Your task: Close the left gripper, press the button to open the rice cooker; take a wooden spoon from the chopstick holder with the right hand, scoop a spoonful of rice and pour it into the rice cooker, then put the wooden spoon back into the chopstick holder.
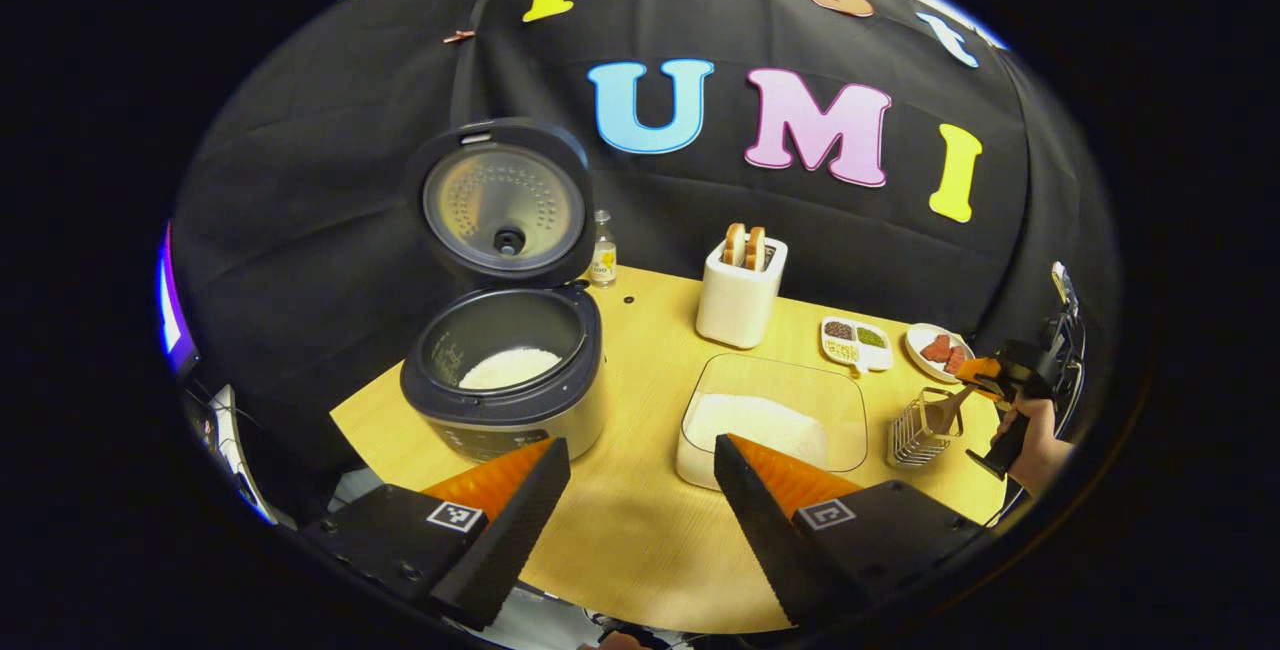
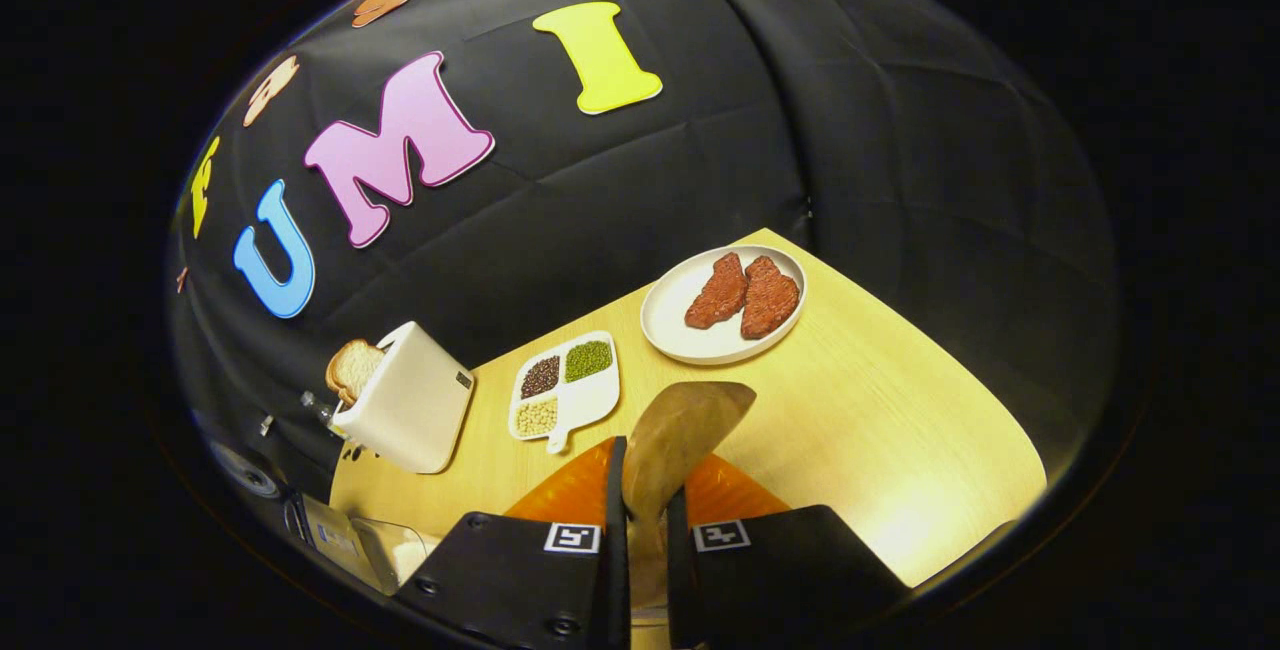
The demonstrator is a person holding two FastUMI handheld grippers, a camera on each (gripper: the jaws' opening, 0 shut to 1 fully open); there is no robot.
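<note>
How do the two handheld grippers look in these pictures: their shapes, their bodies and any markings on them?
The left gripper has two long wedge-shaped fingers with finely ribbed inner faces, on boxy black bodies. Each body carries a small square black-and-white marker. The right gripper is built the same way, with two such markers. In the left gripper view it shows farther off as a black device with a handle, held by a hand. No sleeve can be made out.

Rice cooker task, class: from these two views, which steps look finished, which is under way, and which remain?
Done: the rice cooker stands with its lid up, rice inside. Under way: the right gripper clamps the wooden spoon, seen beside the chopstick holder in the left gripper view. Left: returning the spoon; whether this scoop was poured cannot be told.
</note>
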